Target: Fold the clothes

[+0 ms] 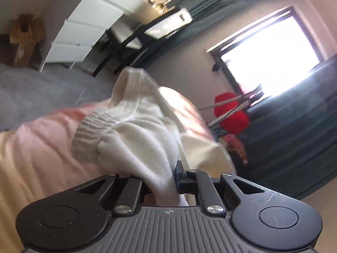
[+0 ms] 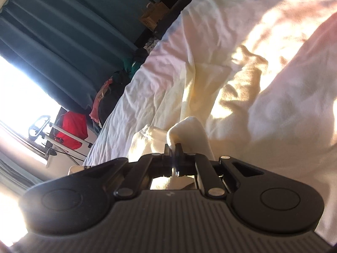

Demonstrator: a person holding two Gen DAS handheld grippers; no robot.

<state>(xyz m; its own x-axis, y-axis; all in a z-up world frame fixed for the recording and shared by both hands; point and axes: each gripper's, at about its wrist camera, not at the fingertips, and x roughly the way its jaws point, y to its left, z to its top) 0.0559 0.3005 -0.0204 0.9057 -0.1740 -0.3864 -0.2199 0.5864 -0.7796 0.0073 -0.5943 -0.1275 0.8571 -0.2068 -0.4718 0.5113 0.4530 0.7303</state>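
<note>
A white knitted garment (image 1: 134,135) with a ribbed cuff (image 1: 88,135) is bunched up over the pink-lit bed sheet (image 1: 42,147). My left gripper (image 1: 168,177) is shut on a thick fold of it; the cloth hides the left finger, and only the dark right fingertip (image 1: 180,168) shows. In the right wrist view my right gripper (image 2: 175,150) is shut on a thin edge of the same cream-white garment (image 2: 189,130). From there the garment trails away across the rumpled sheet (image 2: 273,73).
A white drawer unit (image 1: 84,27), a black chair (image 1: 126,44) and cardboard boxes (image 1: 23,38) stand on grey carpet beyond the bed. A bright window (image 1: 273,57), teal curtains (image 2: 63,31), a red bag (image 2: 72,130) and piled clothes (image 2: 109,90) line the bedside.
</note>
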